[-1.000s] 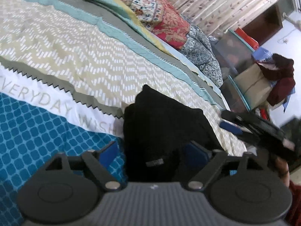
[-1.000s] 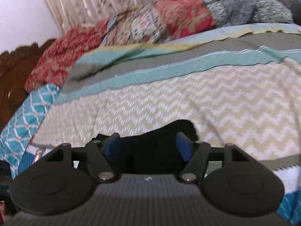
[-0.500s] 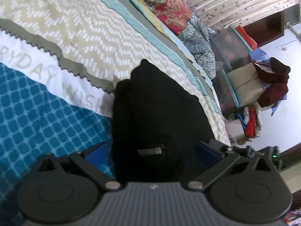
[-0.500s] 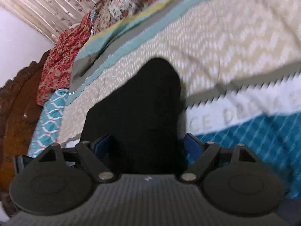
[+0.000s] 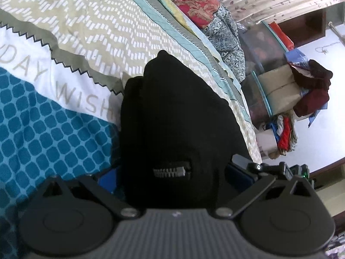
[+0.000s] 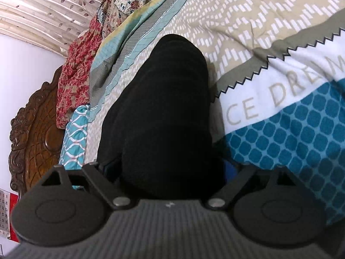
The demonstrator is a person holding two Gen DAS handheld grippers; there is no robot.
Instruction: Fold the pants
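Black folded pants (image 5: 172, 112) lie on the patterned bedspread (image 5: 54, 133), a metal zipper (image 5: 170, 170) showing at their near end. My left gripper (image 5: 172, 176) is open wide, and its blue pads (image 5: 106, 178) flank that near end. In the right wrist view the same pants (image 6: 163, 99) run away from me as a long dark bundle. My right gripper (image 6: 170, 170) straddles their near end. Its jaws are opening, with the cloth between them and the pads mostly hidden behind it.
Red floral pillows (image 5: 198, 4) and a grey quilt lie at the far side of the bed. Beyond the bed edge stand storage boxes heaped with clothes (image 5: 291, 90). A carved wooden headboard (image 6: 36, 129) and a curtain (image 6: 43, 10) appear in the right wrist view.
Both grippers have sunk toward the bed and spread their jaws wider around the pants, which now fill more of each view. The right wrist view has rolled sideways.
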